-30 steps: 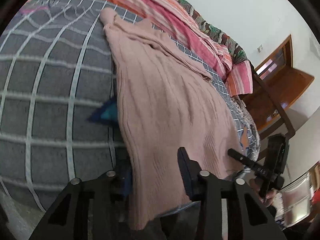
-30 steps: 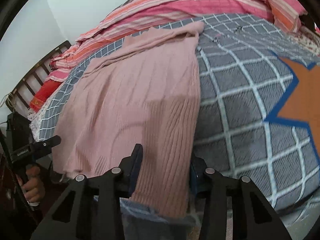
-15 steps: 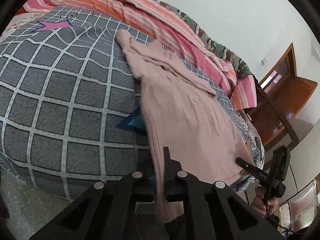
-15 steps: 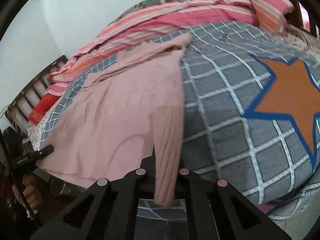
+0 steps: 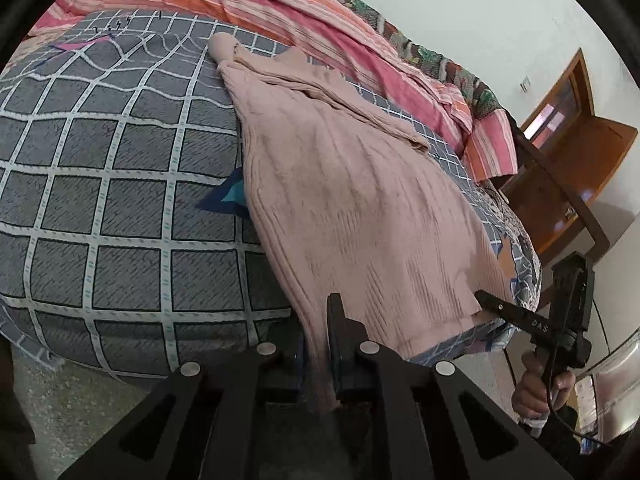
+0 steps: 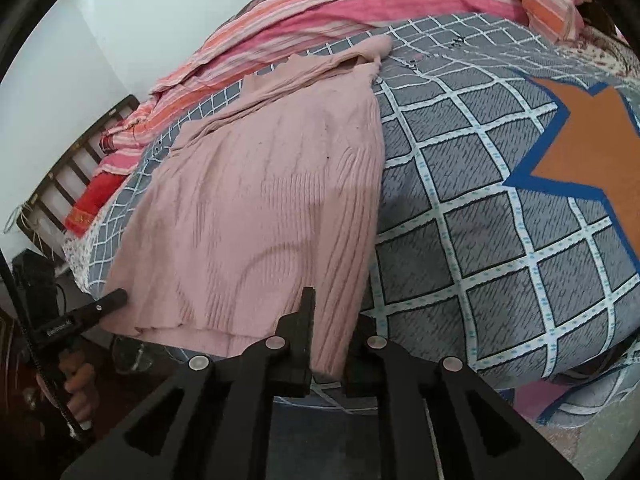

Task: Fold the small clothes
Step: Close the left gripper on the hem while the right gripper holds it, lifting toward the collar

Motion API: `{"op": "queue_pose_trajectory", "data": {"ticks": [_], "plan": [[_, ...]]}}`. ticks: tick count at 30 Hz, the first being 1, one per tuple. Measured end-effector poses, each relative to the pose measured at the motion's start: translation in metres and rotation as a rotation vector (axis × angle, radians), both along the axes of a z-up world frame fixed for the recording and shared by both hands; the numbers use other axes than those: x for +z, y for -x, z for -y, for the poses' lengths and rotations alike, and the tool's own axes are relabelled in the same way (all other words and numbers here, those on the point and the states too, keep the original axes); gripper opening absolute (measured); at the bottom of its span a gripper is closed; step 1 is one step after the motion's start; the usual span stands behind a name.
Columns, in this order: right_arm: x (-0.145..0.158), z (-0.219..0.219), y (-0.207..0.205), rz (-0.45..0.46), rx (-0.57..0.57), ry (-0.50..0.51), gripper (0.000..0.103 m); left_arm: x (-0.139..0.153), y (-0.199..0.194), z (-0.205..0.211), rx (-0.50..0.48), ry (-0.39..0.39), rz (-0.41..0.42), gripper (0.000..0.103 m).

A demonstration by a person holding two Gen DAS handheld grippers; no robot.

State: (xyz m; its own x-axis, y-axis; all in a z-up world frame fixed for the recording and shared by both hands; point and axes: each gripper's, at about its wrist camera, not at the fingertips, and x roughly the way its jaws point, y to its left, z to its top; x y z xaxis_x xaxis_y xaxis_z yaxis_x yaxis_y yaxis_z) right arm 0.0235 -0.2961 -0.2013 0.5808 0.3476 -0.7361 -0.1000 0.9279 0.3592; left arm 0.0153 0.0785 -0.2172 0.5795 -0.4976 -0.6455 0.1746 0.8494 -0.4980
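Note:
A pink ribbed sweater (image 5: 352, 200) lies flat on the grey checked bedspread (image 5: 100, 184), neck end far, hem at the near edge. My left gripper (image 5: 316, 332) is shut on the hem's left corner, and the fabric hangs pinched between its fingers. In the right wrist view the sweater (image 6: 260, 208) fills the middle. My right gripper (image 6: 330, 320) pinches the hem's right corner while its jaws are opening slightly, the cloth still pressed between them. Each view shows the other gripper at the hem's far corner: right gripper (image 5: 486, 298), left gripper (image 6: 116, 298).
A striped pink and orange blanket (image 5: 280, 4) is bunched along the far side of the bed. An orange star (image 6: 588, 140) is printed on the bedspread to the right. A wooden door (image 5: 568, 128) and a bed frame (image 6: 68, 176) stand beyond. Floor lies below the mattress edge.
Both grippers stood open around the hem corners a second ago; both have since closed on the fabric. The hem corners now rise slightly off the mattress edge.

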Motion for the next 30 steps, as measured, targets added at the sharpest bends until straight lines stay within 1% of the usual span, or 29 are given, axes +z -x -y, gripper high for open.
{"op": "queue_pose_trajectory", "data": {"ticks": [3, 4, 5, 7, 9, 11, 14, 18, 20, 23, 26, 28, 30], "plan": [[0.002, -0.005, 0.003, 0.01, -0.005, 0.027, 0.011, -0.002, 0.0, 0.0, 0.022, -0.016, -0.016, 0.009], [0.003, -0.005, 0.006, 0.023, -0.009, 0.033, 0.007, 0.0, 0.002, -0.002, 0.025, -0.012, -0.004, 0.007], [0.006, -0.006, 0.009, 0.048, -0.015, 0.043, 0.005, 0.002, 0.003, -0.003, 0.026, -0.003, 0.01, 0.007], [0.013, -0.002, 0.014, 0.103, -0.045, 0.06, 0.005, 0.01, 0.007, -0.013, 0.042, 0.044, 0.039, 0.007], [0.021, 0.003, 0.015, 0.13, -0.056, 0.037, 0.005, 0.019, 0.006, -0.023, 0.057, 0.105, 0.056, 0.007], [0.032, 0.006, 0.012, 0.161, -0.07, 0.021, 0.005, 0.03, 0.001, -0.029, 0.07, 0.114, 0.069, 0.007], [0.052, 0.008, 0.005, 0.222, -0.076, 0.012, 0.004, 0.055, -0.015, -0.04, 0.091, 0.128, 0.119, 0.007], [0.083, 0.012, -0.013, 0.28, -0.1, -0.051, 0.004, 0.081, -0.04, -0.047, 0.131, 0.166, 0.153, 0.007], [0.099, 0.012, -0.024, 0.313, -0.116, -0.078, 0.004, 0.097, -0.055, -0.047, 0.156, 0.152, 0.186, 0.007], [0.119, 0.011, -0.048, 0.356, -0.14, -0.095, 0.004, 0.112, -0.072, -0.044, 0.186, 0.125, 0.234, 0.007], [0.13, 0.009, -0.076, 0.363, -0.159, -0.11, 0.004, 0.119, -0.095, -0.043, 0.215, 0.143, 0.236, 0.007], [0.131, 0.008, -0.093, 0.358, -0.173, -0.108, 0.004, 0.118, -0.114, -0.046, 0.225, 0.179, 0.229, 0.007], [0.129, 0.008, -0.106, 0.359, -0.186, -0.122, 0.004, 0.117, -0.126, -0.047, 0.228, 0.183, 0.223, 0.007]]}}
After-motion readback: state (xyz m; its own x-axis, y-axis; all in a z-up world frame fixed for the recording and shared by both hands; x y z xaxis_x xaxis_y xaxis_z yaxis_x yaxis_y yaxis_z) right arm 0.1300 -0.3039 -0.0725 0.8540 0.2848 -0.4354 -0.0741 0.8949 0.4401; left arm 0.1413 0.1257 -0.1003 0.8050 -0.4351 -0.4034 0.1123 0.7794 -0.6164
